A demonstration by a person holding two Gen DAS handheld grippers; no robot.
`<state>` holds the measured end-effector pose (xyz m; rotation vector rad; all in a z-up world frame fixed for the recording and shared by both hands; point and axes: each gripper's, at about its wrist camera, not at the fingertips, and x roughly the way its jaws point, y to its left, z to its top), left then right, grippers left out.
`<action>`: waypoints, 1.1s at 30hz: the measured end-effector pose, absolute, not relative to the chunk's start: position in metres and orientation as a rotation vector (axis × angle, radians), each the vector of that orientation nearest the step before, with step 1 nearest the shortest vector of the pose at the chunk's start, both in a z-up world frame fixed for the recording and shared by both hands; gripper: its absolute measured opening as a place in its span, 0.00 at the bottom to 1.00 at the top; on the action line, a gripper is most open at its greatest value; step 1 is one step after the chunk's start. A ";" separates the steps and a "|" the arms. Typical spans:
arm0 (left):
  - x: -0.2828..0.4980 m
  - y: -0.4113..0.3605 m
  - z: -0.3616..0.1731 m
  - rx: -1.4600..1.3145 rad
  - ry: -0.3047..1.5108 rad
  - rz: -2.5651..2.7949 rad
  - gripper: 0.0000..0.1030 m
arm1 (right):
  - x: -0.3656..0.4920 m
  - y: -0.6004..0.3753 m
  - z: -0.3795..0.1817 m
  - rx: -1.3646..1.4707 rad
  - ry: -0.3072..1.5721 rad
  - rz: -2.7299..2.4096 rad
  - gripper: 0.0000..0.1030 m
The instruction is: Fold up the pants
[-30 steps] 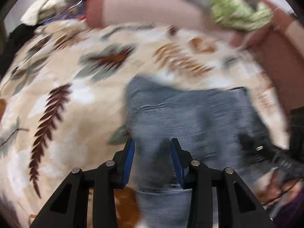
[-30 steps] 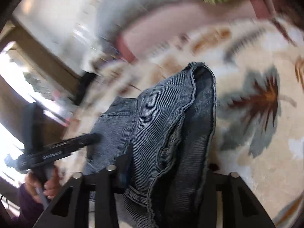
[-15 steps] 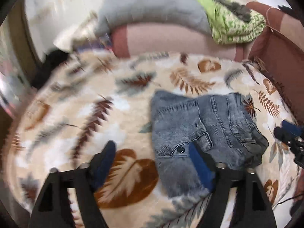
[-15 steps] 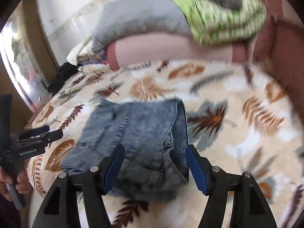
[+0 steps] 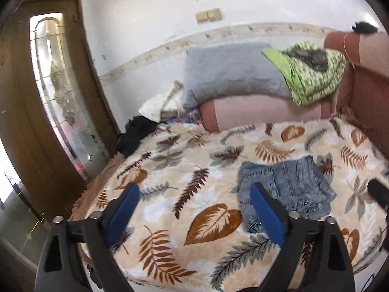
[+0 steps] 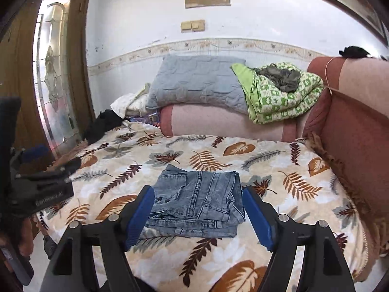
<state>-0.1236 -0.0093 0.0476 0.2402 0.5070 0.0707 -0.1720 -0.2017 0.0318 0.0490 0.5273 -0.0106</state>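
The blue denim pants (image 6: 197, 202) lie folded into a compact rectangle on the leaf-print blanket (image 6: 267, 170). In the left wrist view the pants (image 5: 287, 185) lie to the right of centre. My left gripper (image 5: 194, 199) is open and empty, held back above the blanket, left of the pants. My right gripper (image 6: 198, 204) is open and empty, held back from the bed with the pants framed between its fingers. The left gripper also shows at the left edge of the right wrist view (image 6: 41, 185).
A grey pillow (image 6: 197, 82) and a green patterned quilt (image 6: 282, 95) rest on the pink sofa back (image 6: 226, 121). A reddish armrest (image 6: 352, 126) bounds the right side. A wooden door with glass (image 5: 48, 97) stands at the left. Black cloth (image 6: 102, 124) lies at the blanket's far left corner.
Both grippers let go of the pants, opened wide and pulled back from the bed. The pants now lie folded on the blanket.
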 end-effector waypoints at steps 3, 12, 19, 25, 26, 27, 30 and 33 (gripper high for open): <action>-0.140 -0.006 0.065 0.218 0.471 0.079 0.92 | -0.188 -0.195 0.045 0.040 0.492 -0.008 0.76; -0.182 0.000 0.110 0.168 0.395 0.013 0.92 | -0.212 -0.184 0.076 0.030 0.410 -0.013 0.77; -0.194 0.005 0.119 0.135 0.380 0.014 0.92 | -0.213 -0.180 0.076 0.033 0.419 -0.011 0.77; -0.192 0.007 0.117 0.139 0.386 0.025 0.92 | -0.213 -0.177 0.077 0.030 0.414 -0.005 0.77; -0.192 0.008 0.117 0.141 0.385 0.027 0.92 | -0.213 -0.177 0.077 0.032 0.412 -0.004 0.77; -0.191 0.008 0.116 0.142 0.384 0.032 0.92 | -0.213 -0.177 0.078 0.035 0.410 -0.003 0.77; -0.190 0.010 0.115 0.139 0.384 0.037 0.92 | -0.213 -0.174 0.078 0.041 0.408 0.001 0.77; -0.189 0.013 0.114 0.130 0.386 0.037 0.92 | -0.213 -0.171 0.079 0.036 0.406 0.006 0.77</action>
